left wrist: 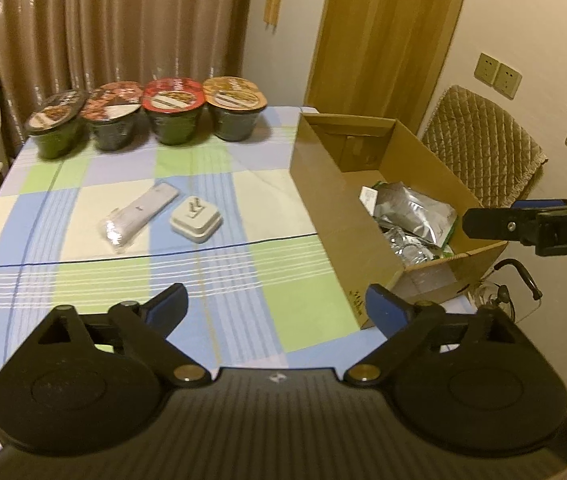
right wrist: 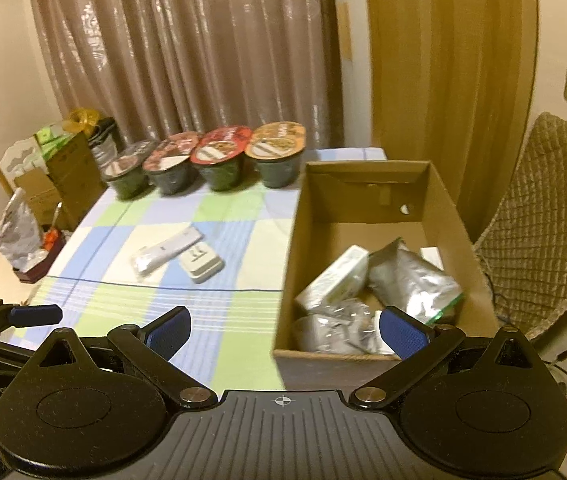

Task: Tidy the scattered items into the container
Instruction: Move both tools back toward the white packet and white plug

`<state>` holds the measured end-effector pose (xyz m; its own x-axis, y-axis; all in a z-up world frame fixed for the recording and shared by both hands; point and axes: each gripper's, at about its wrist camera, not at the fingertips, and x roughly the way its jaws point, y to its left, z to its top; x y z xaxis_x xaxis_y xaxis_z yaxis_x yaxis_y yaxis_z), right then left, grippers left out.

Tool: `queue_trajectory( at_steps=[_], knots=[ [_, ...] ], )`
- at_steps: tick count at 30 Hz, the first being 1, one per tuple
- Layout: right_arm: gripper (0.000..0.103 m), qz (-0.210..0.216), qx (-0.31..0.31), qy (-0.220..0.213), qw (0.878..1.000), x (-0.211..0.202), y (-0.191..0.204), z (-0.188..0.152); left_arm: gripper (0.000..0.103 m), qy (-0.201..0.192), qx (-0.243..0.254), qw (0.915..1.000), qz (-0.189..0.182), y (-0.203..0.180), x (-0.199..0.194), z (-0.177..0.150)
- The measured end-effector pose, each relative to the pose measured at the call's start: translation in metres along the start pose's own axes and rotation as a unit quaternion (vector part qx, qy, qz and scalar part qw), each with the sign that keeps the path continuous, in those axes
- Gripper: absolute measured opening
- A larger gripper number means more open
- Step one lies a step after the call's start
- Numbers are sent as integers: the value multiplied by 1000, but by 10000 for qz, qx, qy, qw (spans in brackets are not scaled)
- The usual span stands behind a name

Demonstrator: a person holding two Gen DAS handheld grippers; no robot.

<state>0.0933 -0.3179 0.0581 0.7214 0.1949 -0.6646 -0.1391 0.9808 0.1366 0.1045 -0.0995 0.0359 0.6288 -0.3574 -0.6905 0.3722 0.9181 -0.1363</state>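
Checked tablecloth [left wrist: 83,184]; brown cardboard box [right wrist: 295,240] of silver pouches [right wrist: 411,280]; both tongs released

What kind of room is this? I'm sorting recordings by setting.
Most likely a home dining corner. A table with a checked cloth holds four instant noodle bowls in a row, brown curtains hang behind it, and a chair with a quilted cover stands beside the cardboard box.

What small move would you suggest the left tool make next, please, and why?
Probably ease the left tool, open and empty, forward toward the white plug adapter. It and the wrapped remote still lie loose on the tablecloth, outside the cardboard box.
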Motion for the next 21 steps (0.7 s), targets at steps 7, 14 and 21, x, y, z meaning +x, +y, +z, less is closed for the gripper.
queue_trajectory(
  at_steps=[7,14,21],
  knots=[
    [103,183,-193,66,9996,3,31,-6,100,-9,-124,9997,200,25,-21,-17],
    [103,340,-425,172,9984,18,58,-7,101,55,-199,9992,356,60,-27,-23],
    [103,522,-700,321,9957,52,84,1,101,50,-79,9978,659,100,-16,-15]
  ],
)
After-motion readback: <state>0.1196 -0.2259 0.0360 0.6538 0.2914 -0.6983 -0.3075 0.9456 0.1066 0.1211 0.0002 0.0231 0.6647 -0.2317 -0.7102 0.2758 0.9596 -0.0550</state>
